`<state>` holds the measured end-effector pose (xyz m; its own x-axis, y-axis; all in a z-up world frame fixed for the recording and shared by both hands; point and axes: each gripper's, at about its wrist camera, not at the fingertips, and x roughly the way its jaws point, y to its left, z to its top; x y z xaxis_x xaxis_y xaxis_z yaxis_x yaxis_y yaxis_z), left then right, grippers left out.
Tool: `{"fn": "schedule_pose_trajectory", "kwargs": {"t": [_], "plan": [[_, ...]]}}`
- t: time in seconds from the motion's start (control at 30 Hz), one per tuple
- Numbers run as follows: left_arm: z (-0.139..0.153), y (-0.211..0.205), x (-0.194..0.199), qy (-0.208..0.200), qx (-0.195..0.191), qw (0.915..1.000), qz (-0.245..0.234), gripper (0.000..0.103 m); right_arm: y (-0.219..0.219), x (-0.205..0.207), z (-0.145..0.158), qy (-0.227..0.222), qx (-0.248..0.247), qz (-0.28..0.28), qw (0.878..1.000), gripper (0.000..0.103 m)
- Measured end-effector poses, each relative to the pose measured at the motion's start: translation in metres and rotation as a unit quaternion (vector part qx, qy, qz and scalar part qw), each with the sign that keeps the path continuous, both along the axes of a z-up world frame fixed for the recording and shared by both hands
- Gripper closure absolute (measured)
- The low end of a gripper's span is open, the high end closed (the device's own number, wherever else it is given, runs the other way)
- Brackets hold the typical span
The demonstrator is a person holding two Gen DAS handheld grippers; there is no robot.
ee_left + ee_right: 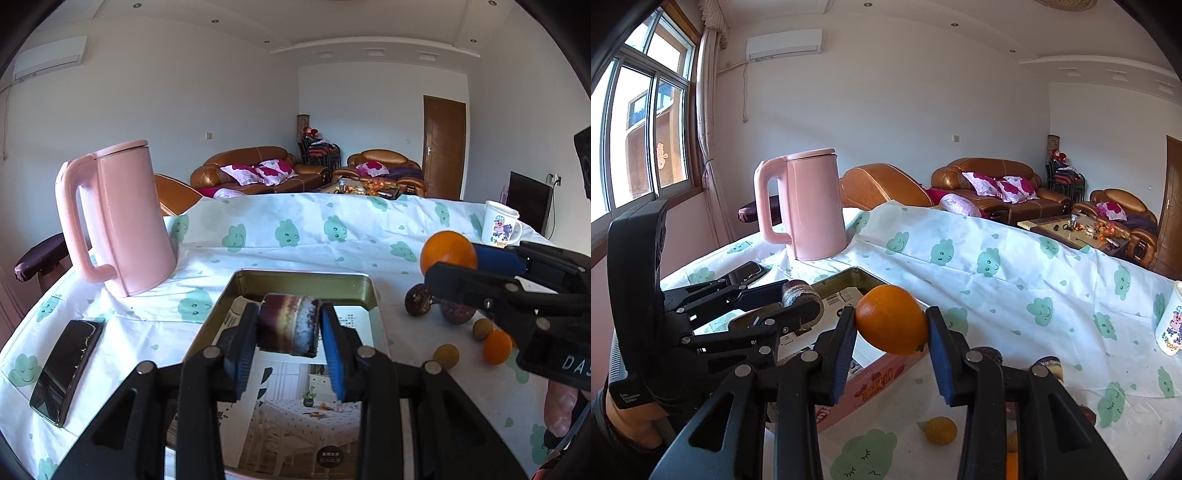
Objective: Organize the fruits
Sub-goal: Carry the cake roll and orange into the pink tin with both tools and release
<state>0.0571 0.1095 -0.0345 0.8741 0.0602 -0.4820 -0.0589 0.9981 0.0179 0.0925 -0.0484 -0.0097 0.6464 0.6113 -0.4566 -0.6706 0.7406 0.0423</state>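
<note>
Right wrist shows my right gripper (891,325) pinching the firm, slippery orange (891,319) across its middle, tin (837,282) at ten o'clock, while my left gripper (288,326) clamps a dark purple fruit (288,325).

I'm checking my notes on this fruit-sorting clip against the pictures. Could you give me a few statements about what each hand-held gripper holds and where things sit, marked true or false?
1. The right hand-held gripper is shut on an orange. True.
2. The left hand-held gripper is open with nothing in it. False: it is shut on a dark purple fruit.
3. The dark purple fruit is held above the open tin box. True.
4. The pink kettle lies on its side. False: it stands upright.
5. A phone lies on the tablecloth near the kettle. True.
</note>
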Motion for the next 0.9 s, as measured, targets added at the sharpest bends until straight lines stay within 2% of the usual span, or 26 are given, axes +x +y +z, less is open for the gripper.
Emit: {"fn": "schedule_pose_trajectory", "kwargs": {"t": [0.37,0.9], "plan": [[-0.009,0.019,0.013,0.031,-0.008,0.9995,0.007,0.068,0.036,0.017,-0.027,0.025,-0.038,0.013,0.999,0.063],[-0.017,0.026,0.024,0.06,-0.01,0.9981,0.006,0.068,0.058,0.022,-0.045,0.041,-0.083,0.025,0.995,0.063]]}}
